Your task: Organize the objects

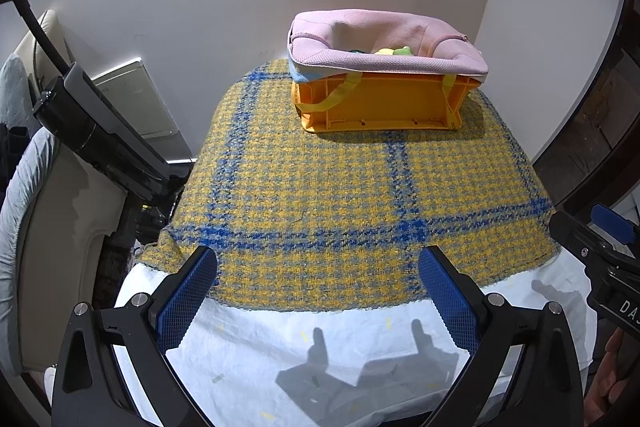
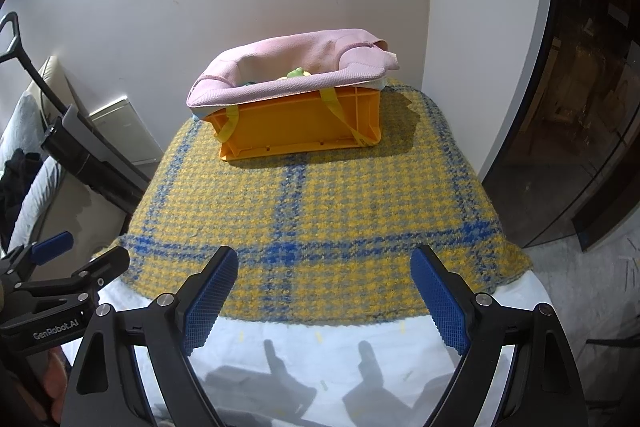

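Black left gripper [image 1: 318,267], blue pads spread wide, holds nothing above the white sheet [image 1: 248,343]. Centre: yellow-and-blue plaid blanket [image 1: 320,187], bare. Far end, against the wall: orange crate [image 1: 380,103] lined with a pink bag [image 1: 384,65], yellow-green items [image 1: 396,51] inside. Right gripper [image 2: 324,273] likewise spread and unladen. Judged stage: sorting apparently complete or between picks; any next move requires locating a loose object.

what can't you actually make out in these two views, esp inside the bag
- Pink bag contents: in both wrist views its folded rim hides all but a yellow-green toy top.
- Orange crate interior: covered by the bag.
- Table under the plaid blanket and white sheet: hidden.
- Left gripper and right gripper: open, bodies cut off by frame bottom.
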A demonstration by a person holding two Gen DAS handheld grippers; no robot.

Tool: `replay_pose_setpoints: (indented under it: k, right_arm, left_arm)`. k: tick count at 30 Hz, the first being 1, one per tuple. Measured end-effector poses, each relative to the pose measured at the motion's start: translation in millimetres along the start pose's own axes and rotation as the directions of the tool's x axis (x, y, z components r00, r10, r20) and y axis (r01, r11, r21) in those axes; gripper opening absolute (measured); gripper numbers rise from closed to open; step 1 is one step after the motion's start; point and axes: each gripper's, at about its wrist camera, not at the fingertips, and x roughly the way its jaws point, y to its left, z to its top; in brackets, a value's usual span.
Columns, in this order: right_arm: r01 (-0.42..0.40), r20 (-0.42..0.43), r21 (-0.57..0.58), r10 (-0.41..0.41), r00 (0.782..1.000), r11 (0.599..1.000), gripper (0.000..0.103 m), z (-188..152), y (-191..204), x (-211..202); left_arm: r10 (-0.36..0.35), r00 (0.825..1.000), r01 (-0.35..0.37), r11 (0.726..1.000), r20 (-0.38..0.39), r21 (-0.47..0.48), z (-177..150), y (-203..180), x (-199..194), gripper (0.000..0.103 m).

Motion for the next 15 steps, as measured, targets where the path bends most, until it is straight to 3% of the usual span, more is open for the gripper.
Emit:
replay_pose_setpoints:
  k: [15]
  right_arm:
    - [-0.001,-0.002,0.002,0.001,1.000,1.000,0.088,0.5,-0.3,0.4]
  left_arm:
    - [-0.001,1.000,0.001,1.000,-0.005,-0.005,-1.9,-2.1,1.1,0.103]
